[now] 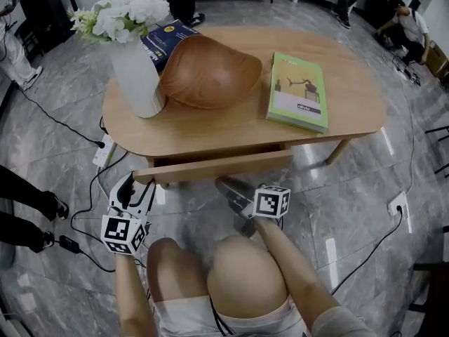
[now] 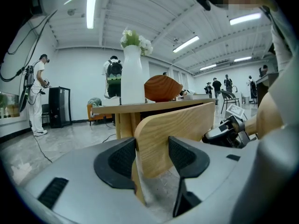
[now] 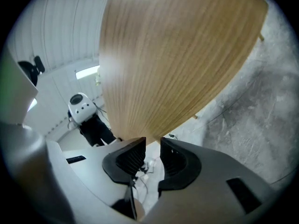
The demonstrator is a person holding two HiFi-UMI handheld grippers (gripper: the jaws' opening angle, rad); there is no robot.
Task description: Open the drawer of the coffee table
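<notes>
The light-wood coffee table point(image 1: 210, 128) has its drawer point(image 1: 217, 166) pulled out a little way from under the top. My left gripper point(image 1: 130, 188) is at the drawer front's left end. In the left gripper view the drawer front point(image 2: 180, 127) fills the gap of the left gripper point(image 2: 152, 150), with both pads against the wood. My right gripper point(image 1: 224, 184) reaches under the middle of the drawer front. In the right gripper view the wood panel point(image 3: 177, 69) comes down to the tips of the right gripper point(image 3: 153, 146), whose jaws stand a narrow gap apart. Whether those pads press on the wood is unclear.
On the table stand a white vase of flowers point(image 1: 137, 72), a wooden bowl point(image 1: 207, 72), a blue book point(image 1: 165, 41) and a green book point(image 1: 298, 90). Cables and power strips point(image 1: 104, 149) lie on the grey floor to the left. People stand around the room's edges.
</notes>
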